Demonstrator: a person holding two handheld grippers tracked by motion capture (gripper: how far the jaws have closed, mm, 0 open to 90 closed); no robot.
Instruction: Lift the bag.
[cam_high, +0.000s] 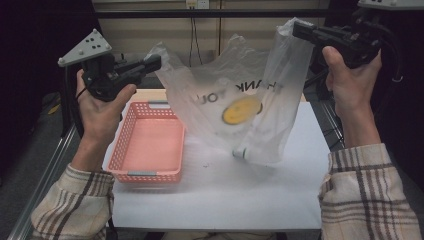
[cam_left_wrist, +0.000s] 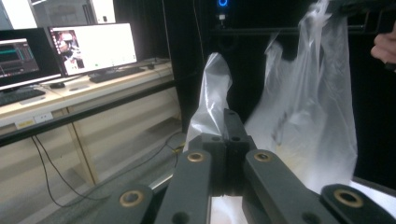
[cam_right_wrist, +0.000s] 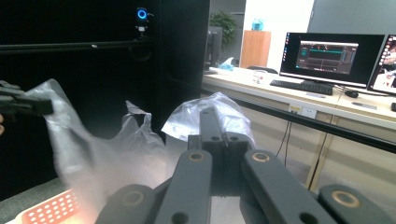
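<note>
Plaid sleeves (cam_high: 70, 205) enter at the bottom corners of the high view, each hand raising a hand-held gripper. Left hand-held gripper (cam_high: 156, 62) and right hand-held gripper (cam_high: 298, 28) are each clenched on a handle of the plastic bag (cam_high: 235, 107), spreading it at frame centre above the white bench (cam_high: 210, 200), probably so the small bottle (cam_high: 241, 153) sagging in its bottom can drop free. Pink basket (cam_high: 150, 142) sits empty at lower left, beside the bag.

Your plastic bag (cam_high: 235, 100) is motion-blurred at centre frame; its print reads only partly. The small white object (cam_high: 241, 153) inside, lower centre, stays unidentifiable. Your right gripper (cam_high: 300, 29) is cropped at the top-right edge.
</note>
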